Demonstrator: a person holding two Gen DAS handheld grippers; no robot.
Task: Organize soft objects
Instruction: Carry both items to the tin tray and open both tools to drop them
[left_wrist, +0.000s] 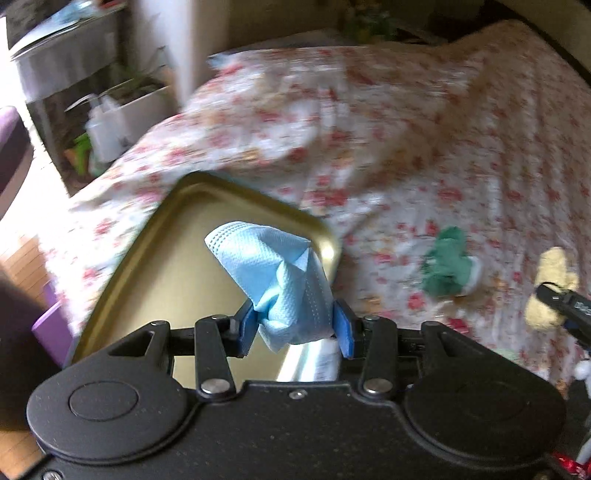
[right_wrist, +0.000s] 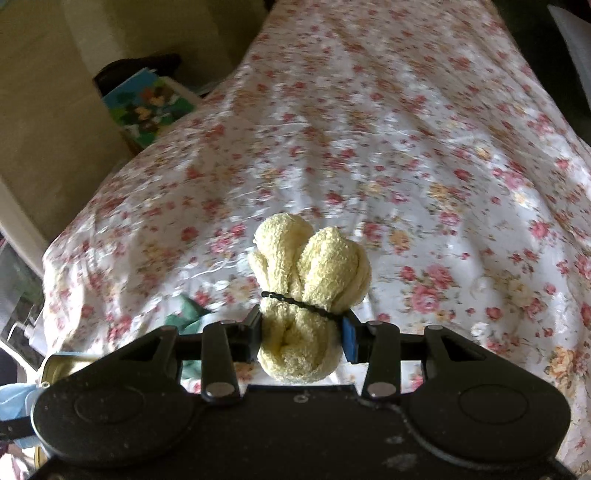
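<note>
Left wrist: left gripper clamps one blue cloth | right gripper clamps one yellow towel | one gold tray

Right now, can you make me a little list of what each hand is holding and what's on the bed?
left gripper: fingers shut on a crumpled blue cloth, held above the tray
right gripper: fingers shut on a yellow fluffy bundle tied with a black band
tray: gold metal, lying on the bed, nothing seen resting in it
green cloth: loose on the bedspread, right of the tray
bedspread: white with pink and yellow flowers
sharpness: left view is blurred
</note>
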